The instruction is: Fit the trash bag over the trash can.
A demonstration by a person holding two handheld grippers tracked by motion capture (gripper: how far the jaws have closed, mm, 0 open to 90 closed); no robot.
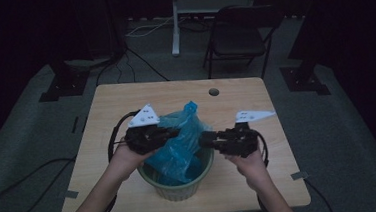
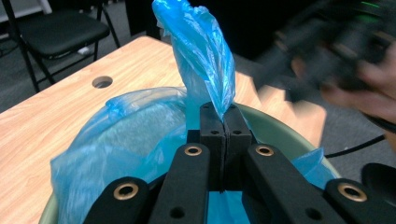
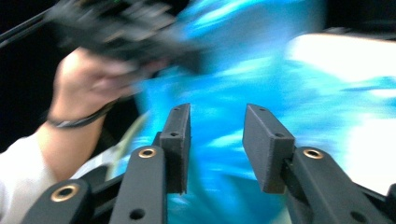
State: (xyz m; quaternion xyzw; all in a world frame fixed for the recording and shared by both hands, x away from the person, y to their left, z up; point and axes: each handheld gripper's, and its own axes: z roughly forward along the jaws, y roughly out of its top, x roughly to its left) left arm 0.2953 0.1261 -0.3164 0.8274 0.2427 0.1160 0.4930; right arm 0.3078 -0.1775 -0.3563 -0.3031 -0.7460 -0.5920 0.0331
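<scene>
A blue plastic bag (image 1: 178, 141) sits in a round green bin (image 1: 177, 188) at the table's near edge, its top standing up above the rim. My left gripper (image 2: 224, 112) is shut on a gathered strip of the bag (image 2: 205, 51) over the bin's rim (image 2: 275, 126). In the high view the left gripper (image 1: 175, 133) reaches in from the bin's left side. My right gripper (image 1: 203, 139) comes in from the right, close to the bag. In its own blurred view the right gripper (image 3: 217, 126) stands open, with the bag (image 3: 233, 84) just beyond the jaws and nothing pinched.
The wooden table (image 1: 125, 100) has a round cable hole (image 1: 213, 91) near its far edge. A black folding chair (image 1: 241, 32) and a white stand (image 1: 175, 21) are behind the table. Cables lie across the grey floor.
</scene>
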